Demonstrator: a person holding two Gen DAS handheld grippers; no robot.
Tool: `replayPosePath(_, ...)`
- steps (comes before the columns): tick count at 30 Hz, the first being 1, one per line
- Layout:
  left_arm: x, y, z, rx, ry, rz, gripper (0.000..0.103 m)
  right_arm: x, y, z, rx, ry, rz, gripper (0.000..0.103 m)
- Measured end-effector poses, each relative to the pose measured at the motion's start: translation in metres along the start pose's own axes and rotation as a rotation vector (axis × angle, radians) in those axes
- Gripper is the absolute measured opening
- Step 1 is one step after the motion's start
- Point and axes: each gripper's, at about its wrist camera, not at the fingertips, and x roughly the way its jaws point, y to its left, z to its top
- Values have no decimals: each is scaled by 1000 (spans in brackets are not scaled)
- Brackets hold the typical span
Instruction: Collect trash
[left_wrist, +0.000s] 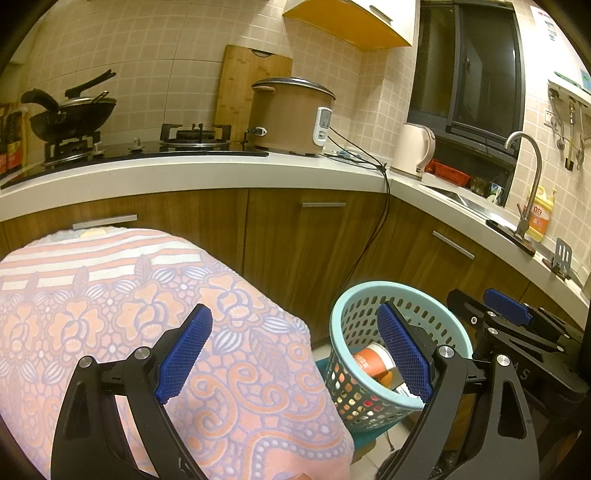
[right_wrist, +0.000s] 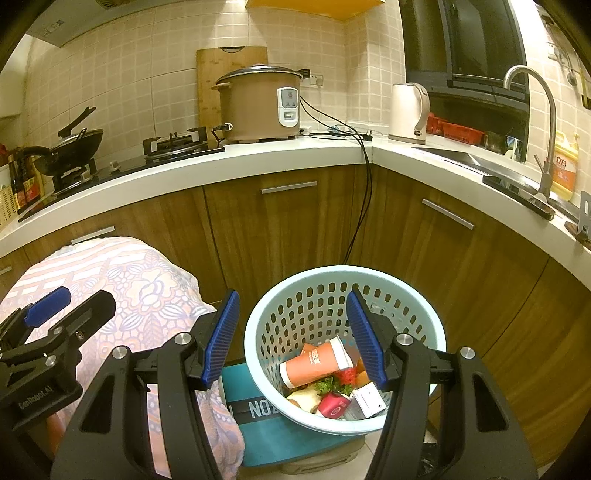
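Observation:
A light blue perforated basket stands on a teal box on the floor; it also shows in the left wrist view. In it lie an orange paper cup, a red can, a white carton and food scraps. The cup shows in the left wrist view too. My right gripper is open and empty, above the basket's left rim. My left gripper is open and empty, between the cloth-covered table and the basket.
A pink floral cloth covers the table at the left. Wooden cabinets stand behind the basket under a white counter with a rice cooker, kettle, stove, wok and sink tap. A black cable hangs down the cabinet front.

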Motion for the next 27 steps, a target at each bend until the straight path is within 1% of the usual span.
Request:
replayPosePath(19, 0, 4, 2, 10, -6, 20, 88, -2, 1, -1, 6, -6, 9, 56)
replayPosePath(25, -14, 7, 4, 4, -10, 33, 88, -11, 4, -3, 4, -17, 23, 56)
replayPosePath(27, -19, 7, 5, -2, -15, 27, 88, -15, 6, -3, 1, -21, 27, 56)
